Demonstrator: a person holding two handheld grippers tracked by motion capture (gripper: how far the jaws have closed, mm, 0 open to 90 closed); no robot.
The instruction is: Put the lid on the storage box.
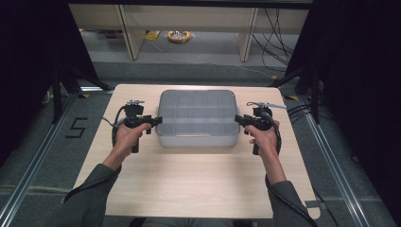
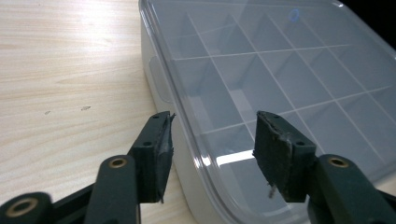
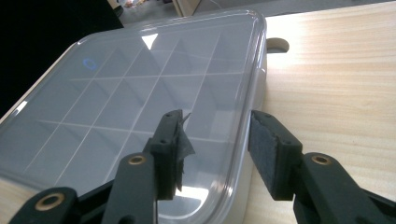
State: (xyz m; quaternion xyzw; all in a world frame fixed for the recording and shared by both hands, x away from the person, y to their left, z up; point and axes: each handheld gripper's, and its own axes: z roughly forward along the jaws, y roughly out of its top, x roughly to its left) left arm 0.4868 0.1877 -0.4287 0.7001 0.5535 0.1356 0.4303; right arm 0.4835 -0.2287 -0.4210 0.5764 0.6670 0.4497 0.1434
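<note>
While the clear-lidded compartment box [image 1: 197, 118] sits mid-table on the wooden table [image 1: 189, 184], the left gripper [image 1: 157, 120] meets its left edge and the right gripper [image 1: 238, 120] its right edge. Each gripper's own view shows its jaws parted astride the lid's rim, pads apparently not pressing, though contact is hard to judge. Through the lid, the compartments look empty.

A pale wooden surface [image 1: 198, 175] stands on grey floor, with a yellow roll of tape [image 1: 178, 36] lying beyond it between light shelf legs [image 1: 128, 33].
</note>
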